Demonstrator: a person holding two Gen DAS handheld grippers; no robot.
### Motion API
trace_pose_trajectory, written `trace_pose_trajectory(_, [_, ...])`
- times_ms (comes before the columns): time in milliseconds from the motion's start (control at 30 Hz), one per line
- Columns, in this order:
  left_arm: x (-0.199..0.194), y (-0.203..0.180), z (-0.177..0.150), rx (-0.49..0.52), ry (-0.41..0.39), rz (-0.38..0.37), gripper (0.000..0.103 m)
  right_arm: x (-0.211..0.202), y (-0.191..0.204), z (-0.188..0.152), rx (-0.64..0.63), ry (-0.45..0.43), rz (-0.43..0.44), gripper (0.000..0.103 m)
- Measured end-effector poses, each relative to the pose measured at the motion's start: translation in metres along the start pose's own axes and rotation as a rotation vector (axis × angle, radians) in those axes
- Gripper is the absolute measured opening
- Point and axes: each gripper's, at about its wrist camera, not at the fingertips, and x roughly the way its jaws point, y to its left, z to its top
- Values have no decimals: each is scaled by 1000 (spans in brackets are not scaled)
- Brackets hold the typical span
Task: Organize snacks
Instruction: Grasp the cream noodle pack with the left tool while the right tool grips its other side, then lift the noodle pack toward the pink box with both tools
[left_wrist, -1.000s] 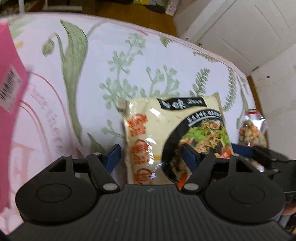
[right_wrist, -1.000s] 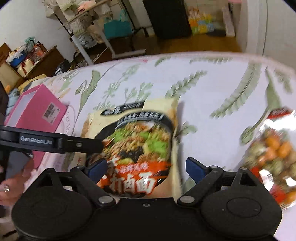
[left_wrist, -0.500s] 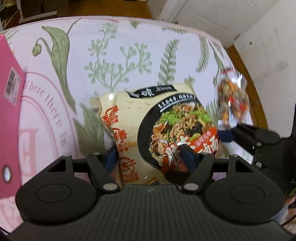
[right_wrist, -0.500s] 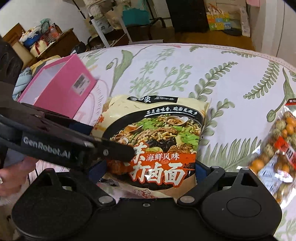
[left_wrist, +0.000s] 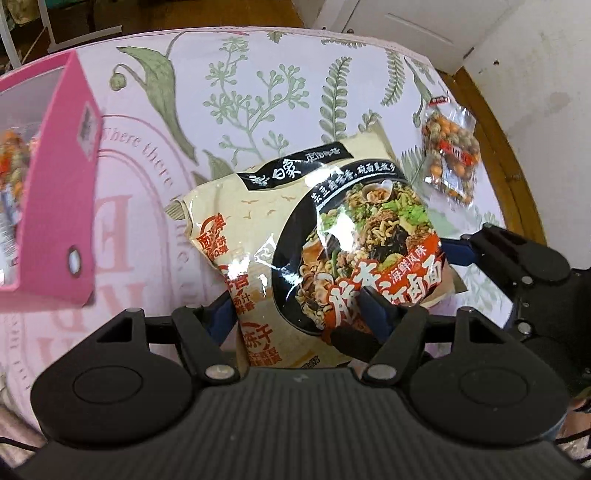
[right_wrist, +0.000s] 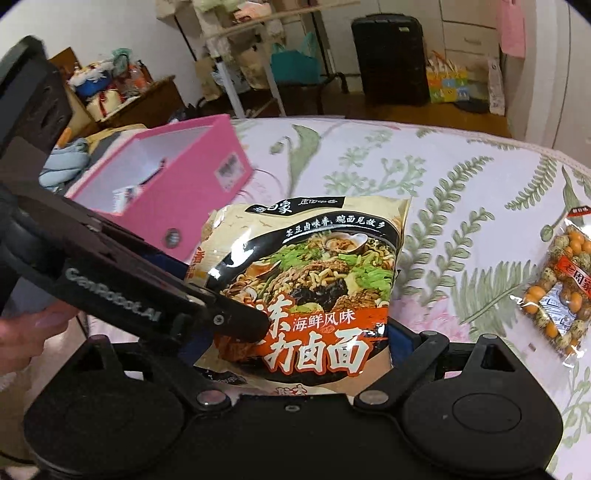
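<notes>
Sitting between both grippers' fingers (left_wrist: 373, 306), noodle packet (left_wrist: 332, 236), pinched both sides

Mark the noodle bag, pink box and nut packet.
noodle bag (right_wrist: 314, 273): right wrist view, printed bowl picture on its front.
pink box (right_wrist: 199, 184): right wrist view, outer side wall.
nut packet (left_wrist: 450, 155): left wrist view, middle of the clear pack.

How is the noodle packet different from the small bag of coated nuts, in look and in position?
The noodle packet is large, opaque and cream with a printed bowl; the nut bag is small and clear, its contents visible. The noodle packet sits between both grippers' fingers, raised; the nut bag lies flat on the tablecloth, untouched. Both are sealed snack packets outside the pink box.
</notes>
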Motion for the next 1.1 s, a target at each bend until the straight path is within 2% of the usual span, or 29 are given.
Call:
trace_pose_trajectory(400, [-38, 13, -31, 3, 29, -18, 69, -21, 48, -7, -27, 12, 9, 96])
trace_pose_trajectory(567, [-53, 18, -42, 1, 24, -9, 69, -20, 76, -8, -50, 35, -62, 96])
trace_pose_trajectory(633, [-60, 22, -45, -6, 20, -2, 69, -21, 83, -6, -44, 37, -61, 96])
trace_pose_trajectory(767, [-86, 42, -49, -28, -16, 11, 69, -25, 101, 5, -59, 26, -18, 96])
trace_pose_trajectory(900, [-120, 70, -47, -47, -85, 35, 69, -25, 123, 22, -110, 8, 72, 96])
trace_pose_trajectory(1000, [-144, 98, -44, -47, -132, 69, 69, -17, 133, 40, -127, 16, 160, 88])
trace_pose_trajectory(1100, [-156, 129, -35, -74, -144, 86, 69, -3, 147, 61, -167, 3, 200, 80])
